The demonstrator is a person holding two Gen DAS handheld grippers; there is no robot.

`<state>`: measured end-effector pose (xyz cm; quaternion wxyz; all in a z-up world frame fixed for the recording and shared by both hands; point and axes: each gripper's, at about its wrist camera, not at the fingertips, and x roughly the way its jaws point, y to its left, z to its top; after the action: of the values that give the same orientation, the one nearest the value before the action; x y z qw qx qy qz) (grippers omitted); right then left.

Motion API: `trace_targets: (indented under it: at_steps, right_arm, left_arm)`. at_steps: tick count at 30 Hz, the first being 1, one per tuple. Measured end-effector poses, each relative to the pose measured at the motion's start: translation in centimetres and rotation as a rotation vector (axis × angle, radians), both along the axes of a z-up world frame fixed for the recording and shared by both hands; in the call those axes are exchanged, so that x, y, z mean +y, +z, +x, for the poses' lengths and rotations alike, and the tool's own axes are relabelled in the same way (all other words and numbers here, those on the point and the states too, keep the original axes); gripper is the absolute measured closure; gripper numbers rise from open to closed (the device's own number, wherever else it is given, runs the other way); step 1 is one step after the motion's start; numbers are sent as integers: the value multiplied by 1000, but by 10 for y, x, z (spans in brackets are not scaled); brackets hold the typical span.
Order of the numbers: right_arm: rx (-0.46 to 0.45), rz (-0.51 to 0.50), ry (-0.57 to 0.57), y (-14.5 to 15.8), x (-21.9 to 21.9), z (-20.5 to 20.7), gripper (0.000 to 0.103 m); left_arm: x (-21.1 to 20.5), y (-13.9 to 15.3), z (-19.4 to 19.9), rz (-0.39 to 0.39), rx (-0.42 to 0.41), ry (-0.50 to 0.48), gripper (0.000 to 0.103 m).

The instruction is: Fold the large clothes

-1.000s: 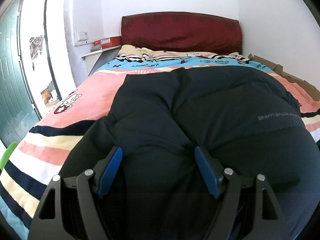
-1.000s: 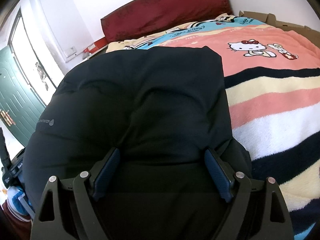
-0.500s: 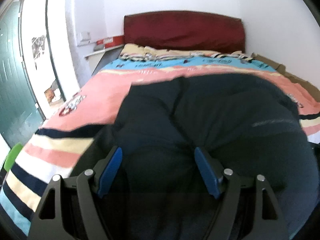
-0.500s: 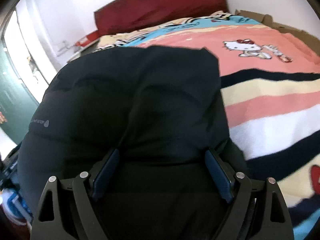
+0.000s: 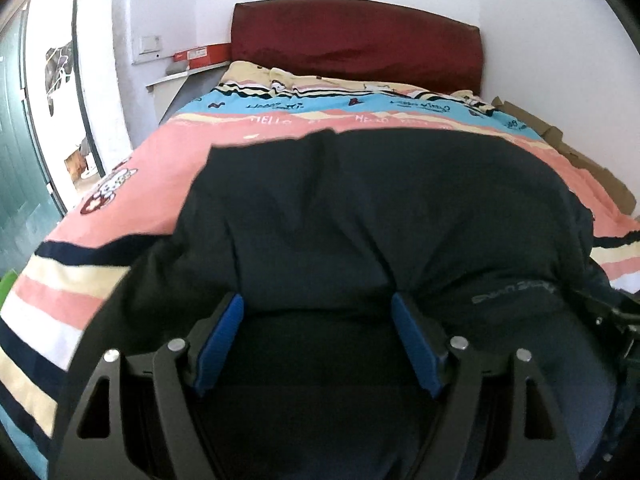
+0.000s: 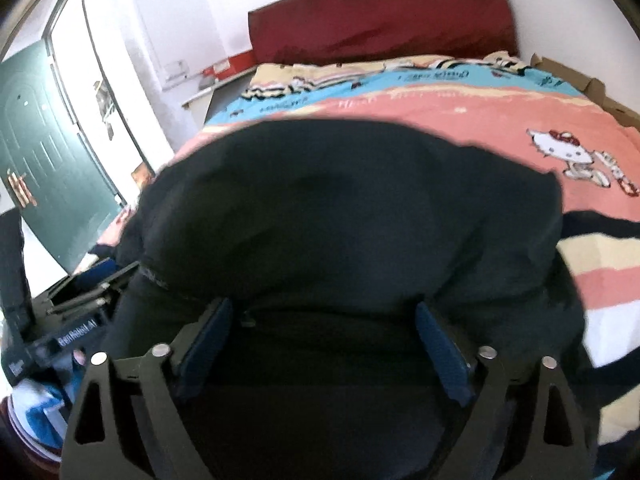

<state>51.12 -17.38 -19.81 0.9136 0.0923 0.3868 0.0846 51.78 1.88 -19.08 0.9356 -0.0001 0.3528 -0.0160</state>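
Note:
A large black padded jacket [image 5: 380,216] lies on the bed, bulging up in a thick fold; it also fills the right wrist view [image 6: 348,216]. My left gripper [image 5: 318,312] has its blue pads wide apart with jacket fabric bunched between them. My right gripper [image 6: 324,316] also stands wide, with the jacket's near edge between its fingers. Whether either one pinches the fabric is hidden by the cloth. The left gripper's body [image 6: 76,320] shows at the lower left of the right wrist view.
The bed carries a striped pink, cream and blue Hello Kitty blanket [image 5: 104,208] and ends at a dark red headboard [image 5: 356,40]. A green door [image 6: 44,152] and a bright doorway are to the left. Cardboard [image 5: 592,168] lies along the right wall.
Both grippers have lifted and pushed the jacket's near edge forward; the fold bulges higher and the views have tilted up. The jaw gaps look unchanged.

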Motion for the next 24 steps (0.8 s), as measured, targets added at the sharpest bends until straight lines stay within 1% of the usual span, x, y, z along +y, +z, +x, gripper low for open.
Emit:
trace_targets:
  at_steps: [3, 9, 11, 16, 24]
  right_arm:
    - [3, -6, 5, -5, 1, -2, 11]
    - [30, -22, -4, -6, 3, -7, 11]
    - [46, -18, -2, -5, 2, -11, 11]
    - [79, -12, -8, 0, -5, -20, 10]
    - [117, -56, -18, 2, -20, -48, 10]
  left_arm:
    - [-5, -4, -2, 36, -8, 9, 26]
    - [1, -3, -5, 8, 11, -15, 26]
    - [3, -2, -9, 16, 21, -27, 26]
    - [-4, 6, -20, 125, 49, -25, 25]
    - [-13, 10, -41, 230, 50, 13, 25]
